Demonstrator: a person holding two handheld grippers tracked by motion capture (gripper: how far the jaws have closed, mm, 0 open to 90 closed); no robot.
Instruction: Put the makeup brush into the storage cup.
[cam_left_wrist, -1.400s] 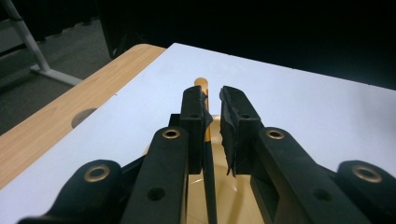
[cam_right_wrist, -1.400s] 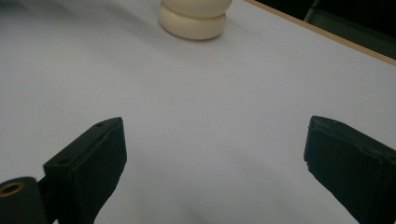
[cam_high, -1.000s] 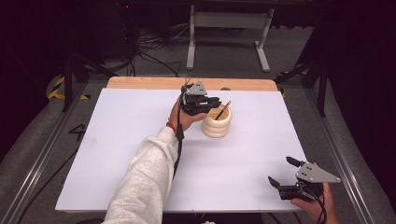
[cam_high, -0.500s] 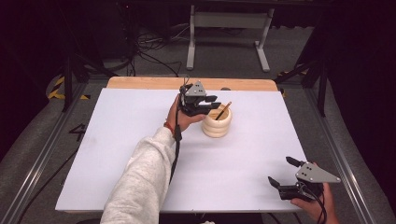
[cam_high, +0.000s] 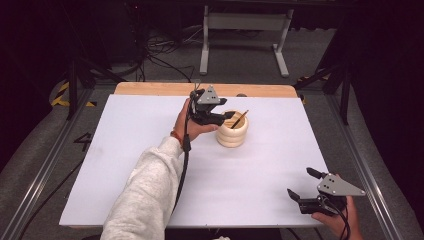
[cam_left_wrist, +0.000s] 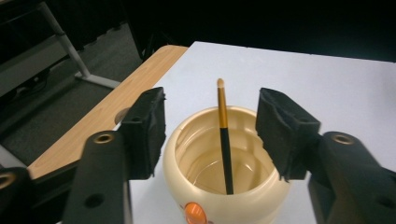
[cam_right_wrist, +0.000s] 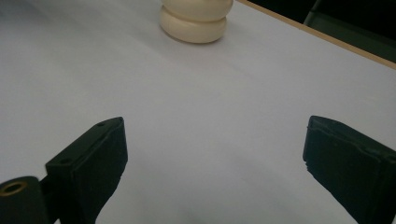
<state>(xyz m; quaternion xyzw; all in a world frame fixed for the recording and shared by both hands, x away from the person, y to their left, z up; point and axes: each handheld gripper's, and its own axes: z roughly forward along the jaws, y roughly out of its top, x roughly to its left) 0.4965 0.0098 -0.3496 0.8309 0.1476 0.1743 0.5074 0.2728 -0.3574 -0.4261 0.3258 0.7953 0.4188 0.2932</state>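
- A grey sleeve (cam_high: 145, 192) is seen entering from the lower edge of the high view, ending in the hand that carries the left gripper (cam_high: 226, 118).
- The left gripper is held just above the near-left rim of a cream ribbed pot (cam_high: 233, 133), which stands on the white tabletop (cam_high: 125, 150) near its far, wooden edge (cam_high: 160, 89).
- In the left gripper view its fingers (cam_left_wrist: 148, 130) are seen apart, one on each side of the pot's mouth; they have just been opening, and nothing is pressed by the pads.
- A slim brush (cam_left_wrist: 223, 135), black in the lower shaft and gold toward the upper tip, stands in the pot, leaning against the far rim. It lies between the fingers and is touched by neither.
- An orange mark (cam_left_wrist: 195, 213) is noted on the pot's near wall.
- The right gripper (cam_high: 301, 185) is held low at the near-right corner of the tabletop, well apart from the pot.
- Its fingers (cam_right_wrist: 93, 154) are spread wide, with bare tabletop between them.
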